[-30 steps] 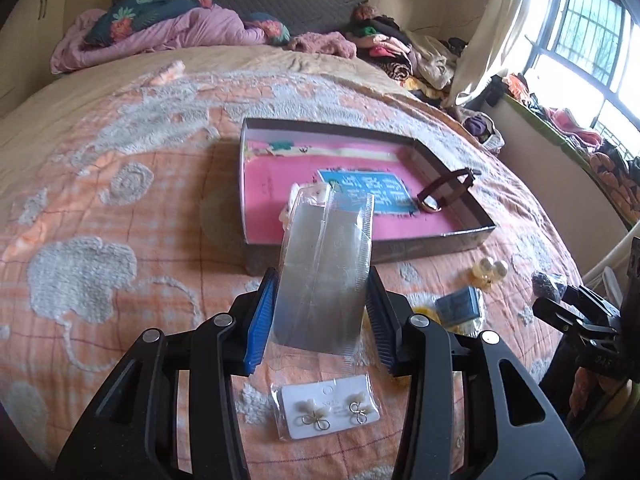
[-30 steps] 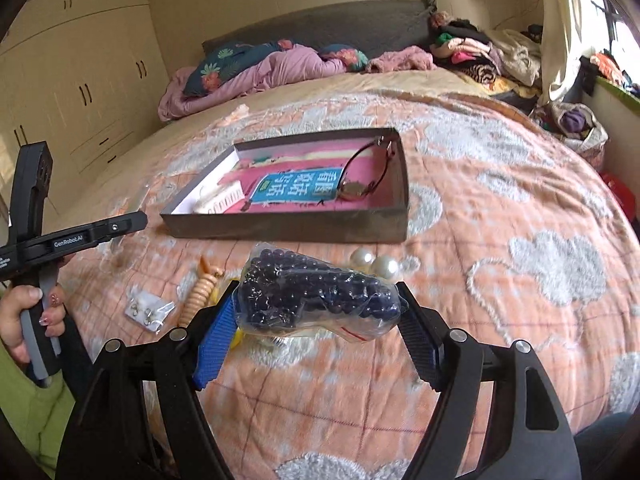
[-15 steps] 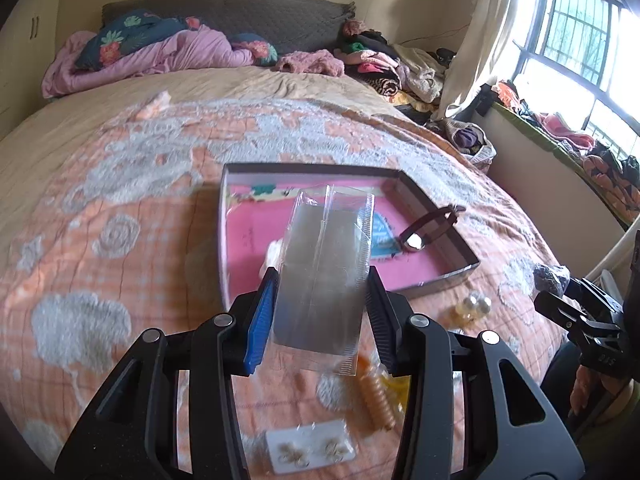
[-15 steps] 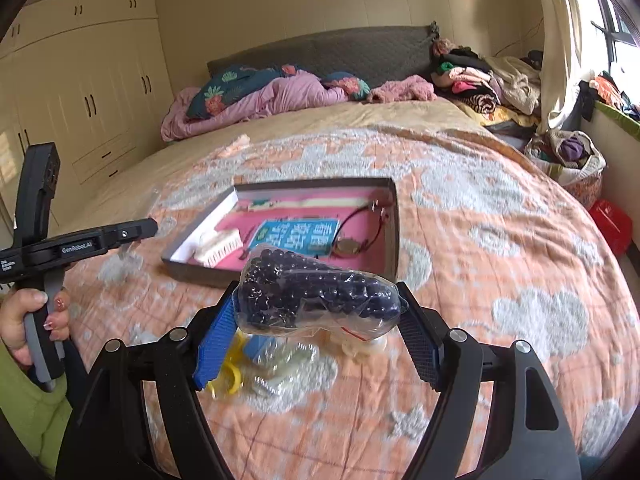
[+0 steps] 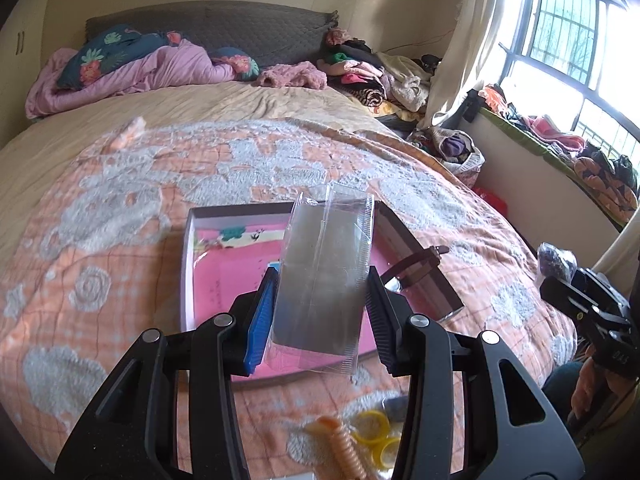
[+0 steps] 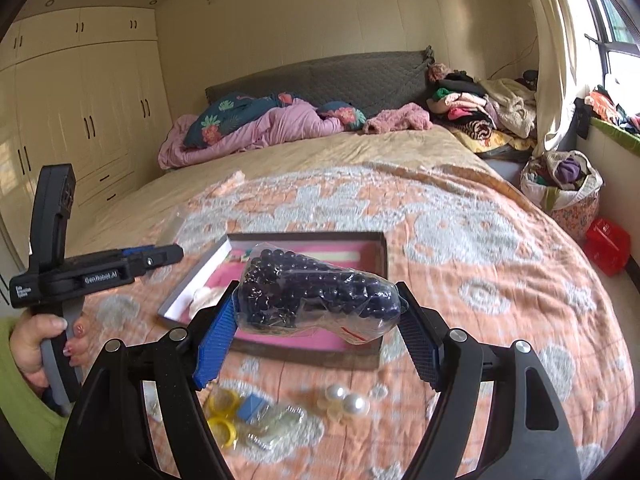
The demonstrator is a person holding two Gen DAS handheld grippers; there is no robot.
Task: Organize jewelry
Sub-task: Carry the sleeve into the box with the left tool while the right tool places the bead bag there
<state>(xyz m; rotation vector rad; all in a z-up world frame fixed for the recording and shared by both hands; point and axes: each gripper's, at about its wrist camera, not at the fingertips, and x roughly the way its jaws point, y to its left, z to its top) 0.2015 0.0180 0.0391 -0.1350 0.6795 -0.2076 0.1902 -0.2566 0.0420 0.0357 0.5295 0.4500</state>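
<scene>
My left gripper [image 5: 322, 316] is shut on a clear plastic packet [image 5: 324, 276] and holds it upright above the near part of the pink-lined box [image 5: 188, 264]. My right gripper [image 6: 316, 340] is shut on a clear bag of dark beads [image 6: 316, 292], held above the same box [image 6: 382, 256] near its front edge. A brown strap bracelet [image 5: 416, 266] leans on the box's right wall. Yellow rings [image 5: 374, 432], a coiled orange hair tie [image 5: 344, 446], a blue piece [image 6: 250, 404] and two pearls [image 6: 346, 398] lie on the orange bedspread in front of the box.
The other gripper shows at the right edge of the left view [image 5: 592, 304] and at the left of the right view [image 6: 80, 276]. Pillows and a pink blanket [image 6: 256, 124] lie at the headboard. Clothes piles and a bag [image 6: 560, 184] stand by the window.
Both grippers have risen and moved forward over the box with their loads still held. The earring card has dropped out of the left view.
</scene>
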